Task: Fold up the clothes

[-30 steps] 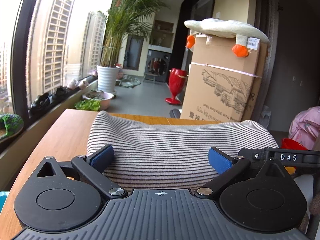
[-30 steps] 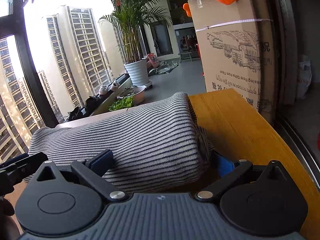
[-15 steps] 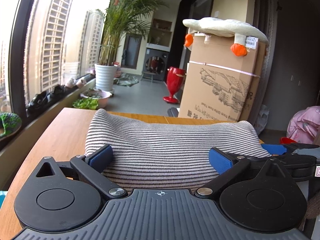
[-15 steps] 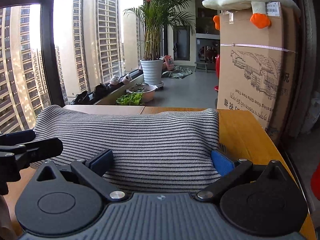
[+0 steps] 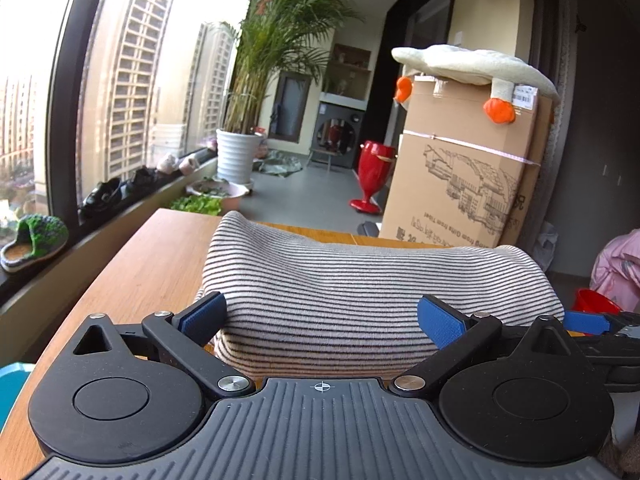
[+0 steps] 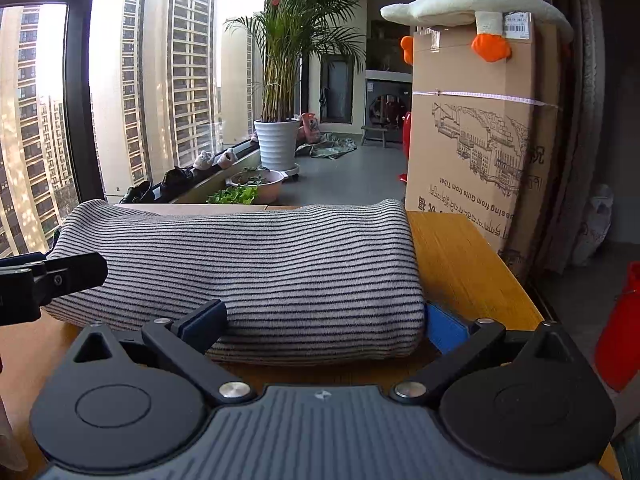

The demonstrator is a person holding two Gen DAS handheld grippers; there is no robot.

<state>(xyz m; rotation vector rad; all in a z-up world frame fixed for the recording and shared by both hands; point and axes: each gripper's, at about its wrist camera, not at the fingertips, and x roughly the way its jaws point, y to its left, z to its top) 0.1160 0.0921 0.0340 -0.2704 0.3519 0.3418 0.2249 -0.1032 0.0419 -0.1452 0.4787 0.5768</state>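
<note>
A grey, black-striped garment (image 5: 360, 280) lies folded into a thick bundle on the wooden table (image 5: 152, 264). My left gripper (image 5: 320, 320) is open at its near edge, with the blue pads (image 5: 204, 316) wide apart on either side of the fold's left part. In the right wrist view the same garment (image 6: 260, 264) stretches across the table (image 6: 460, 256). My right gripper (image 6: 324, 324) is open too, its fingers straddling the bundle's right end. Each gripper shows in the other's view: the right gripper's tip (image 5: 588, 322) and the left gripper's tip (image 6: 60, 276).
A tall cardboard box (image 5: 464, 168) with a plush goose (image 5: 472, 66) on top stands beyond the table's far right. A window ledge with shoes (image 5: 104, 196) runs along the left. A pink bundle (image 5: 616, 268) and a red tub (image 5: 596, 302) sit to the right.
The right gripper has swung from an angled view of the bundle's right end to face it squarely. The left gripper has barely shifted. The garment has stayed put.
</note>
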